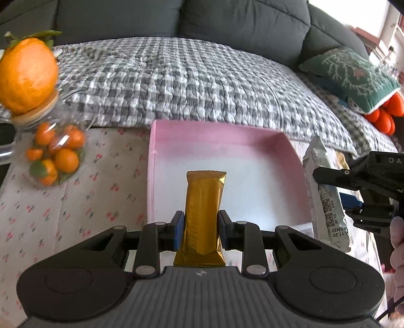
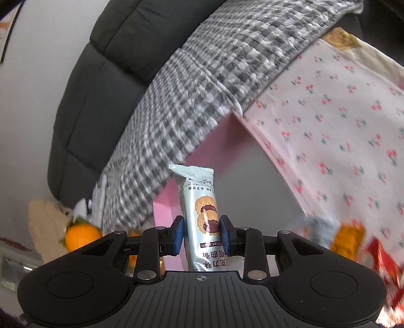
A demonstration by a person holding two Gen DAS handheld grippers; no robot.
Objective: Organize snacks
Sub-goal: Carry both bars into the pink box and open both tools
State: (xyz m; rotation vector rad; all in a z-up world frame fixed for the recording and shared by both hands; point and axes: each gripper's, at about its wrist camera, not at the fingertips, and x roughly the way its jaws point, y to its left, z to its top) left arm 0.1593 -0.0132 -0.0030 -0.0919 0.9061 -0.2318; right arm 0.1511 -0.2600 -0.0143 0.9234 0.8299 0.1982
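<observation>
Background: dark grey sofa (image 1: 242, 17) draped with a grey checked quilt (image 1: 176, 80); green patterned cushion (image 1: 351, 75) at the far right end, orange plush shapes (image 1: 383, 116) beneath it. Foreground: table under a white cloth printed with cherries (image 1: 63, 209).

Pink box (image 1: 214, 136), lid off, positioned on the cloth against the quilt edge; inside bare. Glass jar (image 1: 54, 154) of small oranges at left of the box, well apart from it, closed with a wooden lid (image 1: 35, 114); one large orange (image 1: 26, 75) with leaves seated on that lid.

Left gripper (image 1: 200, 230): clenched on a gold snack bar (image 1: 204, 217), blue pads (image 1: 178, 230) pressing both long sides of the wrapper. Bar held upright, top end over the near part of the box.

Right gripper (image 2: 202, 236): clenched on a pale blue cookie pack (image 2: 200, 214), pads gripping the lower half, sealed end up. In the left wrist view, same pack (image 1: 325, 196) seen from the back just beside the right wall of the box, outside it, barcode side facing. Fingers of a hand (image 1: 397, 242) visible behind that gripper.

Right wrist view strongly tilted and blurred: box interior (image 2: 252, 181) behind the pack, further snack packets, yellow (image 2: 347, 239) and red (image 2: 381, 260), lying on the cloth at lower right. Print on those packets unreadable.
</observation>
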